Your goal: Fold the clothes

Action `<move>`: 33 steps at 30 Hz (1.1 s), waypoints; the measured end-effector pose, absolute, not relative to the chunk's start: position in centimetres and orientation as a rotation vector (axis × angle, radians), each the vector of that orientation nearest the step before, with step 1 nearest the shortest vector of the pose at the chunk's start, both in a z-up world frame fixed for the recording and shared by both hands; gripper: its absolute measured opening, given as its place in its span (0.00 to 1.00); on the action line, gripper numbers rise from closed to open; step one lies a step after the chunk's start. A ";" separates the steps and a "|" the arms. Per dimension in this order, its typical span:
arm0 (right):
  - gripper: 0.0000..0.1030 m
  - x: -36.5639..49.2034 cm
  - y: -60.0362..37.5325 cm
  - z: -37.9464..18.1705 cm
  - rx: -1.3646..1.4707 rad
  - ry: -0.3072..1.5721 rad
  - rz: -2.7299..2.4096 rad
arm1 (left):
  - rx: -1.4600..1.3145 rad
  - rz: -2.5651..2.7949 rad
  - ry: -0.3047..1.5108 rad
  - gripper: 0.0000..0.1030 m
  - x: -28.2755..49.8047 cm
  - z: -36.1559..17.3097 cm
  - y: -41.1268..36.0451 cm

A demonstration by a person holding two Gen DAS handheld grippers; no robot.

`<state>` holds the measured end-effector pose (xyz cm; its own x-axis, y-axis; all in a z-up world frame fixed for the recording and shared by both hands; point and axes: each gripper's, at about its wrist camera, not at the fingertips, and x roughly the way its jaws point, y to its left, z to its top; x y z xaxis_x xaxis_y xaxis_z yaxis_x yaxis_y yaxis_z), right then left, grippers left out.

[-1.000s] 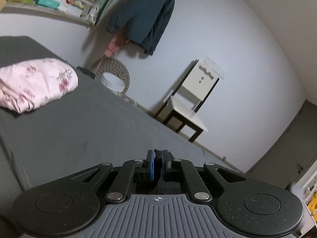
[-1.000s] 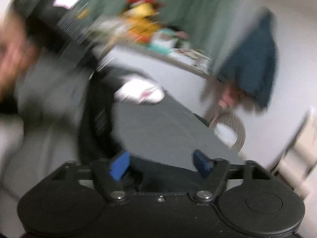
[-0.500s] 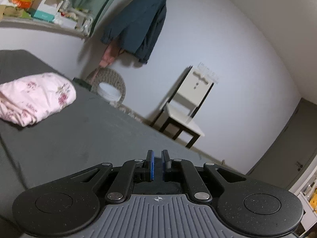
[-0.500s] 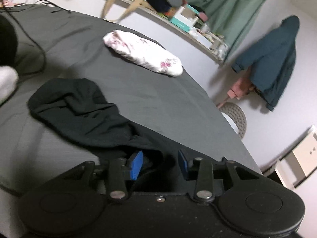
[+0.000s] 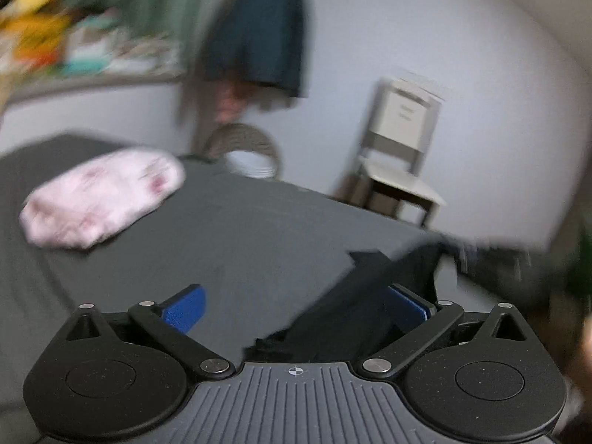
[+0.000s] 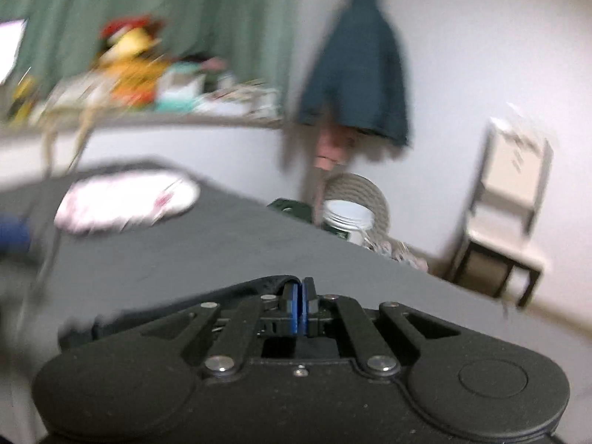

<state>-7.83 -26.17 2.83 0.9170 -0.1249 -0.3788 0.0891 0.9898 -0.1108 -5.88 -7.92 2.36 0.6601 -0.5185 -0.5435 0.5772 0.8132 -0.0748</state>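
Black garment (image 5: 355, 310) lies on the dark grey bed (image 5: 240, 244), near edge, its visible strip running from near centre out toward the far right. Whether it is flat, bunched or partly folded cannot be told; both views are blurred.

Left gripper (image 5: 296, 307) spread wide. The strip passes between its fingers, crowding the right-hand blue pad (image 5: 405, 309); the left-hand pad (image 5: 185, 309) stands clear over bare sheet. So the cloth sits right of this gripper's centre line.

Right gripper (image 6: 299, 305) pressed together, a dark hem of the same garment (image 6: 259, 285) caught at the tips and trailing away to the near left.

Judgement: the right gripper has the hold; the left is nearer the free length and would need to shift right to centre on it before closing.

Farther out: pink floral bundle (image 5: 100, 199) far left on the bed, well apart from the garment. Beyond the bed, a white chair (image 5: 399, 155) and a dark jacket (image 5: 259, 33) on the wall.
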 end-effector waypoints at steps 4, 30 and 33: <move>0.03 -7.9 -32.5 3.8 0.131 0.368 -0.184 | 0.339 -0.660 0.524 1.00 -7.5 1.6 -11.5; 0.04 -9.3 -38.6 4.3 0.317 0.310 -0.287 | 1.136 -0.618 0.377 0.55 -12.5 -3.6 -20.1; 0.04 -9.4 -38.5 4.4 0.321 0.306 -0.286 | 1.106 -0.587 0.402 0.54 -11.8 -3.3 -20.2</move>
<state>-9.37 -38.54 4.42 0.9142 -0.2253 -0.3369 0.3214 0.9095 0.2637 -11.76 -20.23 -3.30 0.7815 -0.2400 -0.5759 0.6237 0.3227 0.7119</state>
